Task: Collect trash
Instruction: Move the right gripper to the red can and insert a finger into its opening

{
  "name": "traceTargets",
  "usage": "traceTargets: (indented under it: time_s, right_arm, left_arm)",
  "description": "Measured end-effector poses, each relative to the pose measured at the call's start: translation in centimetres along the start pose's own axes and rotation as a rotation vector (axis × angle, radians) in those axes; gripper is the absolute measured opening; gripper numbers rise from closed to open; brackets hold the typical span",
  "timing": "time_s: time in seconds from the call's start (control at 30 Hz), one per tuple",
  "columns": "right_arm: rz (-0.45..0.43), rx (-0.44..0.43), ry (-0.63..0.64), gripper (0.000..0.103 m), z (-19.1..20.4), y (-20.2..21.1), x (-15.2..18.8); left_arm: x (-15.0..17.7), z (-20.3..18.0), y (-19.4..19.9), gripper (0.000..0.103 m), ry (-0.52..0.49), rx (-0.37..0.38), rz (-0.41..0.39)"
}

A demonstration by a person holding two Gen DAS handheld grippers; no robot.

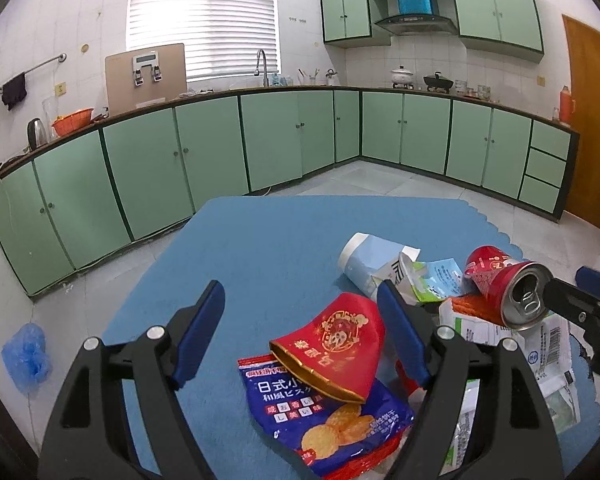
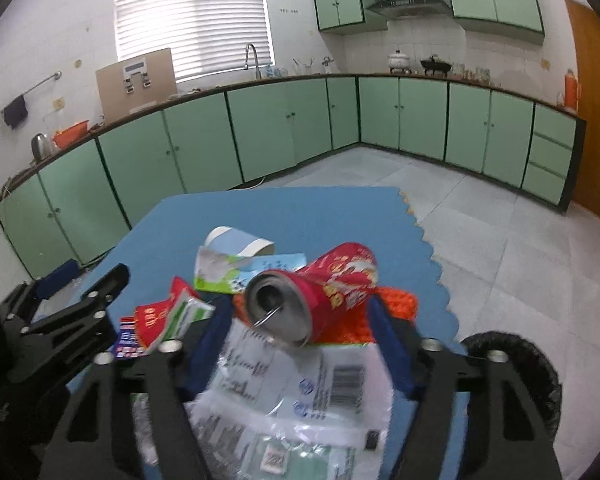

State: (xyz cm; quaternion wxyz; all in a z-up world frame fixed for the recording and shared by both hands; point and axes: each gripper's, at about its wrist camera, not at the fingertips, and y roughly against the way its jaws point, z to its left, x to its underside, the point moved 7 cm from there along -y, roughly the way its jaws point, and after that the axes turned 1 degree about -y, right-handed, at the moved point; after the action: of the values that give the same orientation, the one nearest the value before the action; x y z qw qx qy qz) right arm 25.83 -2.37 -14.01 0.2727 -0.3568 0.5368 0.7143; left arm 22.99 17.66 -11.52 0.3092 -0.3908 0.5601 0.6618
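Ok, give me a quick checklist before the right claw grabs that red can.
1. Red can between the right claw fingers: ok.
2. Pads pressing on the can: cannot tell, view blurred.
3. Clear plastic wrapper out of the grip path: not ok, it lies under the can.
4. Left claw empty: ok, open above the red packet.
5. Black-lined bin nearby: ok.

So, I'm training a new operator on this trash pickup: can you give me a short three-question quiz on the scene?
1. True or false: the red can stands upright.
2. What lies between the left gripper's jaws? A) red packet B) paper cup C) nothing
3. What colour is the mat under the trash?

Key: 1 false, it lies on its side; 2 A, though the pads do not press it; 3 blue.
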Motion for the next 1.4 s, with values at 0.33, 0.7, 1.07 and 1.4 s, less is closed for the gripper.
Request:
traceTargets:
  time_s: [0.33,0.7,1.07,1.4]
  right_arm:
    - [0.05,-0.076,-0.009,0.022,2.0,-1.0,1.2]
    - [0.068,-0.089,-0.008,0.022,3.7,-1.4,1.4]
    - [0.089,-0.051,-0.045,0.012,2.8,-3.1,1.1]
    - [0.069,-0.084,-0.043,0.0,2.0,-1.2,0.4]
  left_arm:
    - [0.7,1.1,0.0,0.076,0.017,-0.004,0.004]
    - [1.2,1.4,-0.4,0.076,0.032,0.001,0.01]
    - [1.5,1.2,-0.7,0.077,0.032,0.006,0.016]
    - [1.2,-0.1,-0.5,0.077,0.018,0.023,0.01]
